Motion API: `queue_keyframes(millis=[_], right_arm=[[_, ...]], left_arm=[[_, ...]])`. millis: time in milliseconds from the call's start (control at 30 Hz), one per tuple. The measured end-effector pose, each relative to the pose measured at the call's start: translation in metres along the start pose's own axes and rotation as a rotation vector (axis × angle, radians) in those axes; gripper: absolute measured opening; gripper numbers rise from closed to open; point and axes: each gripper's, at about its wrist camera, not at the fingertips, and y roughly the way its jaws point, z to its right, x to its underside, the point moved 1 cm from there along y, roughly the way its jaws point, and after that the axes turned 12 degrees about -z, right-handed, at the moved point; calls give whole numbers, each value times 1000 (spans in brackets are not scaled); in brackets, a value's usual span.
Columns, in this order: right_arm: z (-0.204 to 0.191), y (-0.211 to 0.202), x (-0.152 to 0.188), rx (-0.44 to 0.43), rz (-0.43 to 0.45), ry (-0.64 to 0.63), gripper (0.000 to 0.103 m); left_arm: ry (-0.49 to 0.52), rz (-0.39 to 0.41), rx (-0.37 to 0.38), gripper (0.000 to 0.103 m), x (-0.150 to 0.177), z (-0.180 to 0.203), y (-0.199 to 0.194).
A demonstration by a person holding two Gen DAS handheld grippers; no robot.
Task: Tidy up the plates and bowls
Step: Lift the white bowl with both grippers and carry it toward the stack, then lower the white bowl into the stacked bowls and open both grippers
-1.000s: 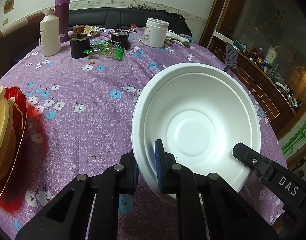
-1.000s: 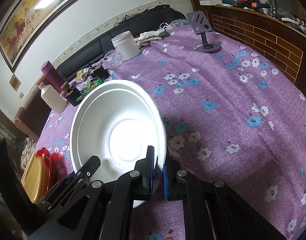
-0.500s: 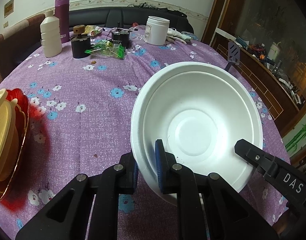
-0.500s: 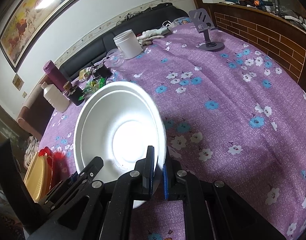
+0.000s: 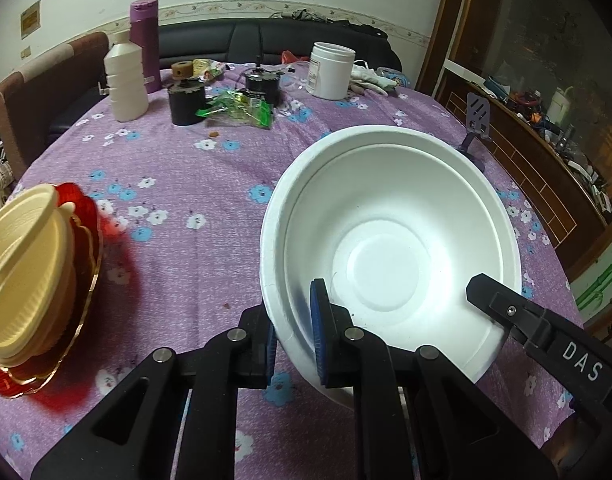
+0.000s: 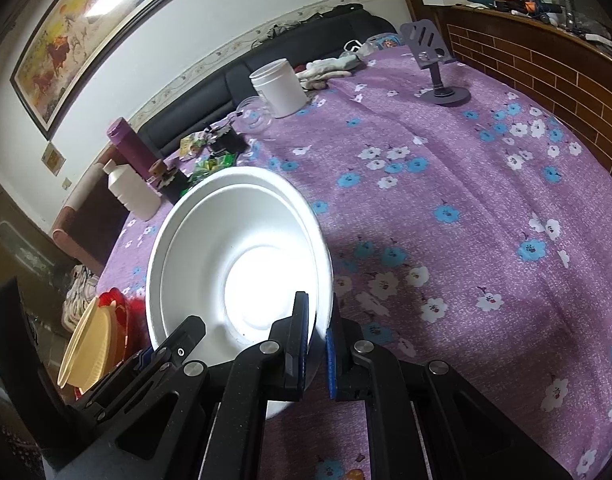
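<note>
Both claws remain clamped on the white bowl rim: left claw, right claw. The cream plate stack now shows more fully than before.

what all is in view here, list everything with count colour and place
white foam bowls: two nested, white, held above the table at centre
cream plastic bowl: one seen, cream, on the red plate at left
red gold-rimmed plate: one, red, left table edge
purple floral tablecloth: one, purple with blue and white flowers, covering the table
white plastic bottle: one, white, far left
purple flask: one, purple, behind the bottle
white round jar: one, white, far centre
green wrapper: one, green, far centre
grey phone stand: one, grey, far right
left gripper: black with blue pads, shut on the bowls' near-left rim
right gripper: black with blue pads, shut on the bowls' near-right rim
</note>
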Motion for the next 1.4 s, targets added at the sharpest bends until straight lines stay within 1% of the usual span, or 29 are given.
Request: queue_keyframes(millis=[433, 833, 1200, 1400], right_arm=[[-28, -5, 3, -51, -10, -75, 7], [-61, -8, 0, -80, -26, -153, 7], [-102, -10, -4, -113, -36, -232, 7], [-131, -10, -6, -134, -33, -281, 7]], left_arm=[[-50, 8, -48, 13, 5, -23, -22], [-97, 18, -66, 13, 3, -49, -42], [-161, 41, -87, 14, -2, -80, -62], [-192, 65, -116, 14, -5, -98, -74]])
